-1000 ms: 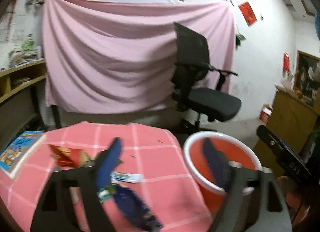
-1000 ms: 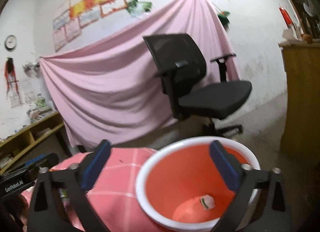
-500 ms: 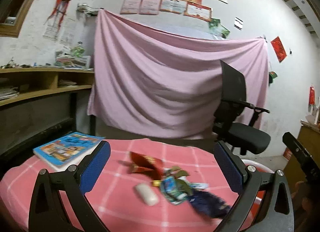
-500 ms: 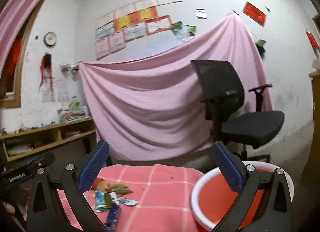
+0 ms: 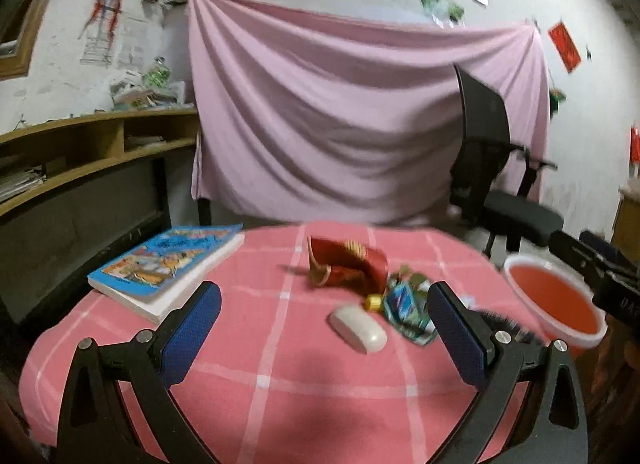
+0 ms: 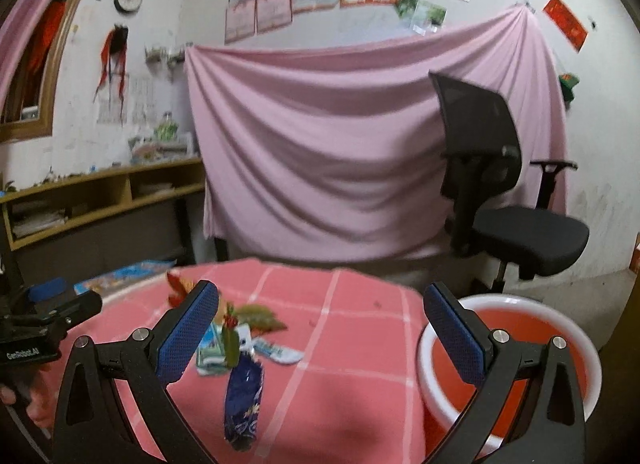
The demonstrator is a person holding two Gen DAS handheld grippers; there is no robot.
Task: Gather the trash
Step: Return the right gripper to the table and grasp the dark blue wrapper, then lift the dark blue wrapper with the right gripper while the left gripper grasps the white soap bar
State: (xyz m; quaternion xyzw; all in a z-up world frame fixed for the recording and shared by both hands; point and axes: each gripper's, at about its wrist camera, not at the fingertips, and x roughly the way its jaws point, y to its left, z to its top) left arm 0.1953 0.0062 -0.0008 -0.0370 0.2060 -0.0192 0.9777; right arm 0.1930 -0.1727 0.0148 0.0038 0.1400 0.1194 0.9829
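Since a second ago you have swung both grippers from the red plastic basin (image 6: 516,364) back over the pink checked tablecloth (image 5: 280,364). Your left gripper (image 5: 324,328) and right gripper (image 6: 320,328) hang spread wide, empty. The crumpled wrappers (image 5: 404,304) lie mid-table; the basin waits just off the right edge.

Matt cloth tablecloth (image 5: 280,376), glossy plastic basin (image 6: 516,304)

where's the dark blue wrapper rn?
Right wrist view: the dark blue wrapper lies on the pink checked tablecloth, low centre-left, just in front of the small wrapper pile and left of the red bin.
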